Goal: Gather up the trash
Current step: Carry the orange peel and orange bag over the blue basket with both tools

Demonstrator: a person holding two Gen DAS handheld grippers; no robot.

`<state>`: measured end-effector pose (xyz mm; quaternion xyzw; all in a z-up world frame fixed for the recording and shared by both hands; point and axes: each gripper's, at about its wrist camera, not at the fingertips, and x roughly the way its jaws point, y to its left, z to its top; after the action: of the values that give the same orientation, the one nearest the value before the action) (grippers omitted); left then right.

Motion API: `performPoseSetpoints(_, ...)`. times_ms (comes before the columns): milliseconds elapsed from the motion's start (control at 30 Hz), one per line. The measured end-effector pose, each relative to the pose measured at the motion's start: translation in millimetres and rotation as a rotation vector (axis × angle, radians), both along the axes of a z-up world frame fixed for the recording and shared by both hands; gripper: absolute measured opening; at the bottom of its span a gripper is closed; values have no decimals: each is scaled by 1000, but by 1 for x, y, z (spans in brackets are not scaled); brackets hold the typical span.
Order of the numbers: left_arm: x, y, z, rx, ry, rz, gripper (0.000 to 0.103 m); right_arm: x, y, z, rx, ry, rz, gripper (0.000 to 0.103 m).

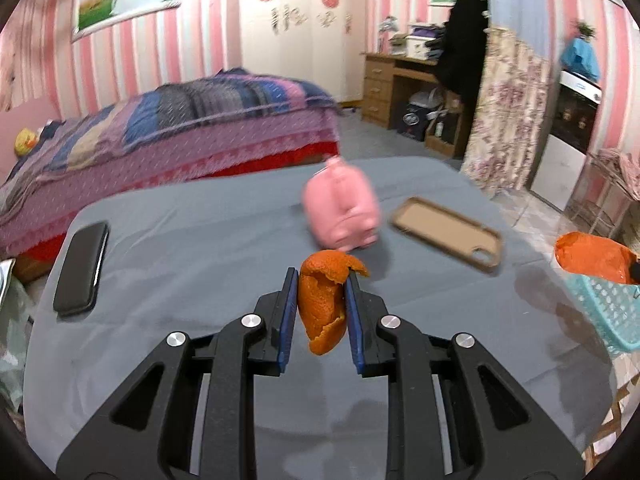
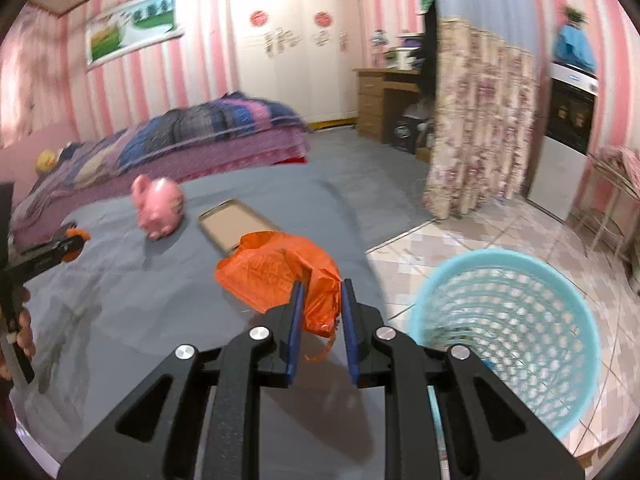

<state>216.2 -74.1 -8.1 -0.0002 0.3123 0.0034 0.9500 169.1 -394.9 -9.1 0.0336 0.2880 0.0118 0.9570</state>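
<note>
My left gripper [image 1: 321, 280] is shut on a curled piece of orange peel [image 1: 322, 304], lifted above the grey tablecloth [image 1: 180, 264]. In the right wrist view that gripper shows at the far left edge as a black tool with the orange peel [image 2: 76, 236] at its tip. My right gripper [image 2: 322, 288] is shut on a crumpled orange plastic bag [image 2: 280, 272], which hangs over the table's right edge. The same bag [image 1: 592, 256] appears at the right rim of the left wrist view, above the turquoise mesh basket [image 1: 612, 312]. The basket [image 2: 516, 328] stands on the tiled floor to the right of the table.
A pink piggy bank [image 1: 340, 212] and a tan phone case [image 1: 448, 232] lie at the far side of the table. A black case [image 1: 82, 268] lies at its left edge. Beyond are a bed [image 1: 160, 132], a floral curtain [image 1: 508, 120] and a wooden desk [image 1: 396, 80].
</note>
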Motion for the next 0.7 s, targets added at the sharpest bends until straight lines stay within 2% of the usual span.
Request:
performPoseSetpoints(100, -6, -20, 7, 0, -24, -26, 22, -3, -26, 2, -14, 2, -73, 19)
performPoseSetpoints(267, -9, -49, 17, -16, -36, -67, 22, -8, -56, 8, -17, 5, -128, 19)
performPoseSetpoints(400, -13, -72, 23, -9, -50, -106, 22, -7, -86, 6, -65, 27, -184, 19)
performPoseSetpoints(700, -19, -120, 21, -11, -40, -174, 22, -21, -141, 5, -38, 32, -252, 19)
